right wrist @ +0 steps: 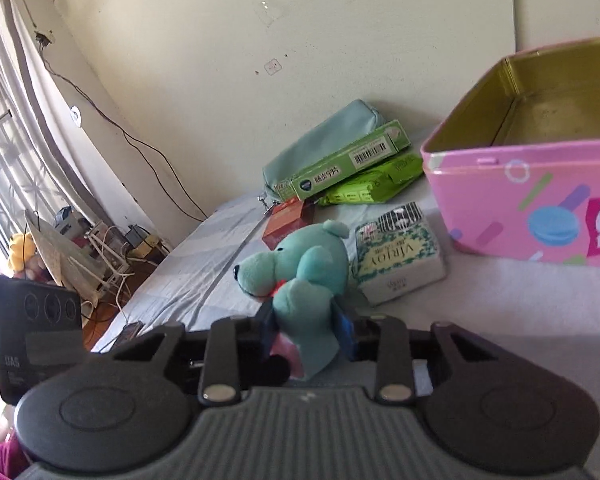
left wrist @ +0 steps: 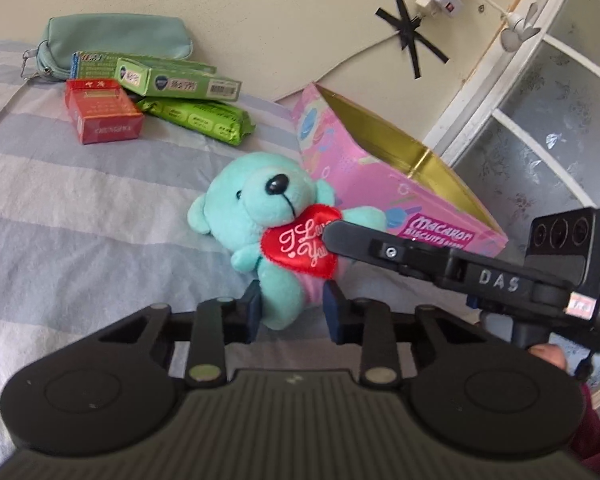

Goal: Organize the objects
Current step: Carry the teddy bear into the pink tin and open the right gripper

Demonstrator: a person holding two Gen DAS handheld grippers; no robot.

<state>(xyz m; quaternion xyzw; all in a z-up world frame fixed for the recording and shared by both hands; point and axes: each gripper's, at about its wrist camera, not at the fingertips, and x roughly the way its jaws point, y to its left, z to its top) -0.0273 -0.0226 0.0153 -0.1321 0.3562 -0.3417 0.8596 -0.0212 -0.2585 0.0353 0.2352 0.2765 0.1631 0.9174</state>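
Note:
A teal teddy bear (left wrist: 260, 208) with a red heart sits on the striped bed beside the open pink macaron tin (left wrist: 384, 176). My left gripper (left wrist: 292, 308) has its blue pads on both sides of the bear's legs. My right gripper (left wrist: 332, 236) reaches in from the right, its finger against the heart. In the right wrist view my right gripper (right wrist: 310, 328) is closed on the bear (right wrist: 308, 268) at its body. The pink tin (right wrist: 520, 200) stands empty at the right, gold inside.
A red box (left wrist: 100, 114), green boxes (left wrist: 176, 80), a green packet (left wrist: 204, 120) and a teal pouch (left wrist: 116, 38) lie by the wall. A tissue pack (right wrist: 400, 260) lies beside the bear. Cables and clutter (right wrist: 112, 248) sit on the floor past the bed edge.

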